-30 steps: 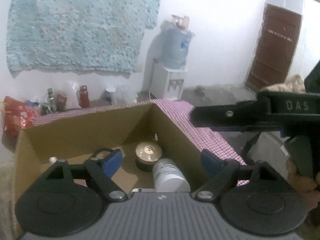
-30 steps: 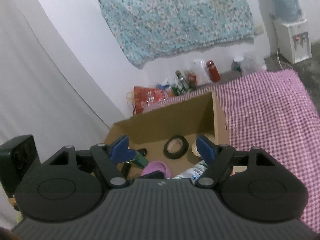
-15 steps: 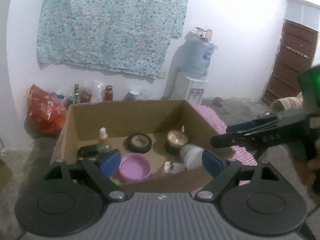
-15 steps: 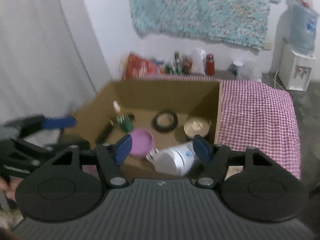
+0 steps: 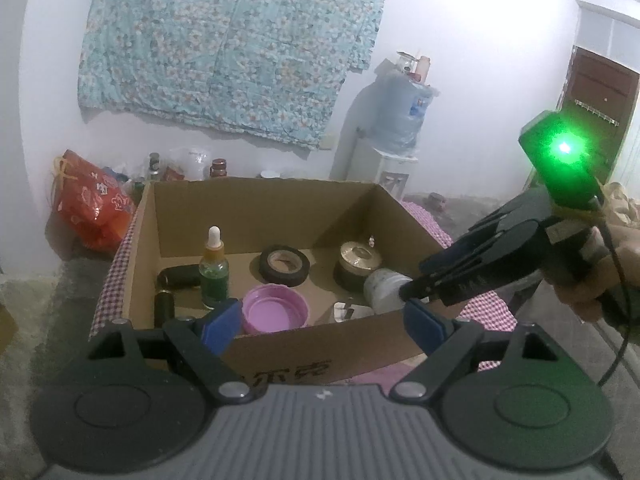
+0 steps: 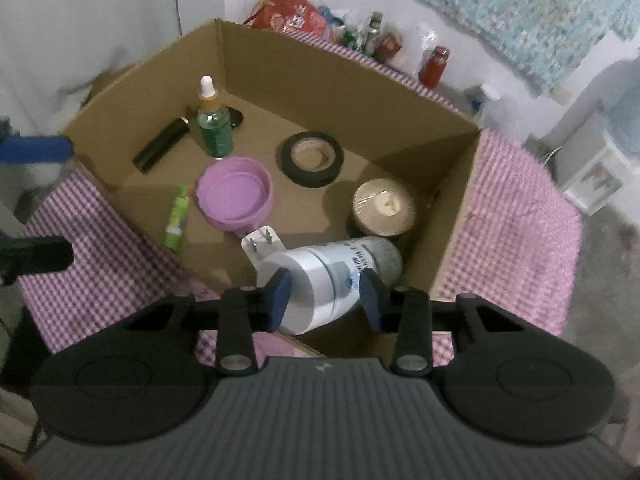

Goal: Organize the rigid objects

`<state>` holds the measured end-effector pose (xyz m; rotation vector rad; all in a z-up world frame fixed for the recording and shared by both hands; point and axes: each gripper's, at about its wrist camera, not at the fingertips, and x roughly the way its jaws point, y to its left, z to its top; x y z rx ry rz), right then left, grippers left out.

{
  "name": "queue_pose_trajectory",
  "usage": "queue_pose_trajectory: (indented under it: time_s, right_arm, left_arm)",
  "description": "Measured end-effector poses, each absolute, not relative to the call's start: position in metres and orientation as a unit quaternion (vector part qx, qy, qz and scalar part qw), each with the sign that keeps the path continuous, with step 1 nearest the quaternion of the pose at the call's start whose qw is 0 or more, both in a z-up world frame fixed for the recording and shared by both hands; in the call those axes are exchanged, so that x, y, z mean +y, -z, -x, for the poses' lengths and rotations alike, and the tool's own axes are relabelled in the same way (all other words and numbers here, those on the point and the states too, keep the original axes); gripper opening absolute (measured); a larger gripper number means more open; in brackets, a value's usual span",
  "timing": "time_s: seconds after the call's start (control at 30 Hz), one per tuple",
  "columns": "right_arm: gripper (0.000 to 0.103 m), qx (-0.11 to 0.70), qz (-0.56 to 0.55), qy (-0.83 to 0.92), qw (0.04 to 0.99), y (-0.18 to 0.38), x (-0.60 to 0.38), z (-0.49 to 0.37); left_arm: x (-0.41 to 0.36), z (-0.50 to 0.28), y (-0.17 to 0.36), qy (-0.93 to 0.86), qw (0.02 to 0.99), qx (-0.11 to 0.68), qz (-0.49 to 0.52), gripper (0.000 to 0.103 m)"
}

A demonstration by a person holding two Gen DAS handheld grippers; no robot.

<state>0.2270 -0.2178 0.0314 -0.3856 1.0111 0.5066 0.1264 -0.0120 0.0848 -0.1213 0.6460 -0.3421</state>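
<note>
An open cardboard box [image 5: 260, 208] [image 6: 280, 64] holds a green dropper bottle [image 5: 215, 270] [image 6: 215, 126], a black tape roll [image 5: 284, 266] [image 6: 312, 158], a purple lid [image 5: 276, 314] [image 6: 237, 194], a gold tin [image 5: 359, 266] [image 6: 383, 210], a black tube [image 6: 160, 146], a green stick [image 6: 177, 218], a white plug [image 6: 264, 244] and a white jar [image 5: 384, 290] [image 6: 332, 280] on its side. My right gripper [image 6: 326, 298] [image 5: 416, 290] has its fingers on both sides of the white jar. My left gripper [image 5: 320, 324] is open and empty in front of the box's near wall.
The box stands on a purple checked cloth [image 6: 516, 216]. Bottles [image 5: 218, 168] and a red bag [image 5: 92, 208] stand behind it by the wall. A water dispenser [image 5: 396, 140] is at the back right. A door [image 5: 600, 120] is at the far right.
My left gripper has drawn back from over the box to in front of it. My right gripper has come down to the white jar and narrowed around it.
</note>
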Motion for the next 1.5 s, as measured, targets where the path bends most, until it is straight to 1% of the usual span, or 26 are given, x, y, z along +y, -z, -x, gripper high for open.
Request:
queue_pose_trajectory:
  time_s: [0.5, 0.7, 0.83, 0.97, 1.03, 1.13, 1.17, 1.2, 1.23, 1.3, 1.4, 1.5]
  right_arm:
    - [0.035, 0.421, 0.184, -0.189, 0.868, -0.048, -0.235, -0.268]
    - [0.035, 0.405, 0.199, -0.157, 0.878, -0.041, -0.241, -0.288]
    - [0.035, 0.407, 0.177, -0.157, 0.882, -0.04, -0.246, -0.299]
    - [0.038, 0.411, 0.146, -0.164, 0.885, -0.042, -0.253, -0.292]
    - [0.042, 0.408, 0.111, -0.174, 0.889, -0.05, -0.261, -0.281]
    - [0.056, 0.39, 0.033, -0.201, 0.898, -0.068, -0.274, -0.253]
    - [0.068, 0.377, 0.01, -0.206, 0.903, -0.075, -0.278, -0.241]
    - [0.081, 0.364, -0.006, -0.208, 0.908, -0.081, -0.282, -0.228]
    - [0.087, 0.348, -0.022, -0.209, 0.914, -0.086, -0.285, -0.213]
    - [0.102, 0.326, -0.047, -0.209, 0.921, -0.091, -0.289, -0.187]
    - [0.102, 0.314, -0.081, -0.193, 0.926, -0.087, -0.29, -0.155]
    - [0.102, 0.314, -0.078, -0.151, 0.934, -0.073, -0.283, -0.134]
  left_arm:
    - [-0.021, -0.132, -0.076, 0.17, 0.928, 0.326, 0.064, 0.089]
    - [-0.027, -0.134, -0.076, 0.169, 0.927, 0.329, 0.058, 0.089]
    - [-0.027, -0.134, -0.076, 0.169, 0.927, 0.33, 0.057, 0.089]
    - [-0.026, -0.135, -0.077, 0.167, 0.928, 0.329, 0.058, 0.089]
    - [-0.024, -0.135, -0.077, 0.165, 0.928, 0.326, 0.065, 0.09]
    - [-0.021, -0.134, -0.08, 0.159, 0.933, 0.315, 0.072, 0.097]
    - [-0.021, -0.133, -0.082, 0.155, 0.935, 0.311, 0.073, 0.102]
    - [-0.02, -0.132, -0.085, 0.147, 0.937, 0.309, 0.074, 0.103]
    - [-0.02, -0.133, -0.088, 0.134, 0.939, 0.308, 0.074, 0.103]
    - [-0.021, -0.132, -0.092, 0.103, 0.943, 0.308, 0.072, 0.103]
    - [-0.024, -0.13, -0.096, 0.058, 0.948, 0.306, 0.062, 0.103]
    - [-0.032, -0.13, -0.098, 0.01, 0.947, 0.317, 0.04, 0.103]
